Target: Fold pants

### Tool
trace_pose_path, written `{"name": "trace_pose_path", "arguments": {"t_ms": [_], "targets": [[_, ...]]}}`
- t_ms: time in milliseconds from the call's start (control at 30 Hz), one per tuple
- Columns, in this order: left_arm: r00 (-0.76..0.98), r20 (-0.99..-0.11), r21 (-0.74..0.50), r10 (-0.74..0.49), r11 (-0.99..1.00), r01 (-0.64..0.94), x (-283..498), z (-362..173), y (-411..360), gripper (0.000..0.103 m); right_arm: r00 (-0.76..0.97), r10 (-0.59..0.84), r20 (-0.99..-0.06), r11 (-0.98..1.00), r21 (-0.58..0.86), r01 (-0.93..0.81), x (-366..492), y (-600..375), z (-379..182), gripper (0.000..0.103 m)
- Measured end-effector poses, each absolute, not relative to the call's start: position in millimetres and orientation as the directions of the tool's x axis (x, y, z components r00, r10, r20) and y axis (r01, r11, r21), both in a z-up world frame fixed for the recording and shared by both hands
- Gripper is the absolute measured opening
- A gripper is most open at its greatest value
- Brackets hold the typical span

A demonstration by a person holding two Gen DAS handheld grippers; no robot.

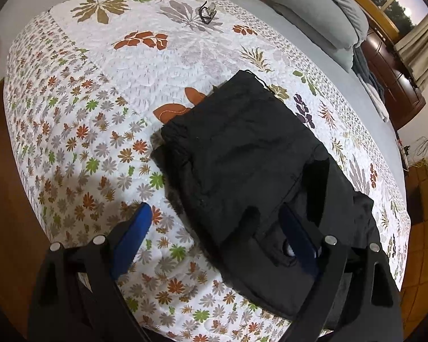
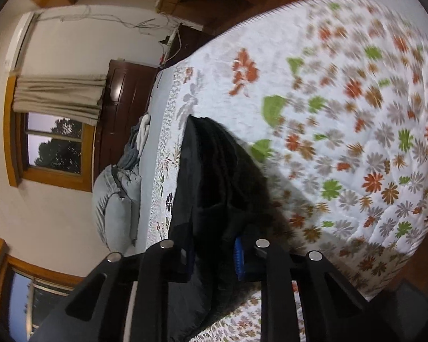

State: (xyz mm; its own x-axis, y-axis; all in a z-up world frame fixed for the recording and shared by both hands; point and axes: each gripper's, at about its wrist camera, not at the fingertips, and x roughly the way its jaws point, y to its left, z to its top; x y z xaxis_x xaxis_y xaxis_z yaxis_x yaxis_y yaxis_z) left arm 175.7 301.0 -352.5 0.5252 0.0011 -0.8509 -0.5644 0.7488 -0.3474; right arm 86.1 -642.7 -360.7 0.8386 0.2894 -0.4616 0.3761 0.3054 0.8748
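Note:
The black pants [image 1: 242,156] lie folded in a compact stack on the floral quilt [image 1: 105,91] of the bed. My left gripper [image 1: 216,228] is open, hovering above the stack's near edge, its left blue finger [image 1: 134,233] over the quilt and its right one [image 1: 296,233] over the fabric. In the right wrist view, rolled sideways, my right gripper [image 2: 214,250] is shut on a thick bunch of the black pants [image 2: 222,176], which sticks out forward between the fingers above the quilt [image 2: 356,114]. One blue pad [image 2: 238,259] shows beside the cloth.
A pair of glasses [image 1: 207,11] lies at the quilt's far end. Grey pillows [image 1: 322,11] and loose clothes [image 1: 368,82] sit at the bed head, next to a dark wooden cabinet [image 1: 393,77]. Wooden floor [image 1: 2,199] surrounds the bed.

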Motion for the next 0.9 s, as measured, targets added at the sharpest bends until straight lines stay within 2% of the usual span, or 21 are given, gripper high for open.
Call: {"name": "trace_pose_path", "arguments": {"t_ms": [600,900], "targets": [[0.545,-0.838,-0.349,0.01,0.758,-0.551,170,-346,288,0.09,0.825,0.246,-0.509,0.514,0.79,0.334,112,-594,-254,0.02],[0.548,-0.836,-0.353,0.007,0.759,-0.548,169,-345,286,0.09,0.814,0.207,-0.543,0.604,0.725,0.33,112,-569,-222,0.019]]}}
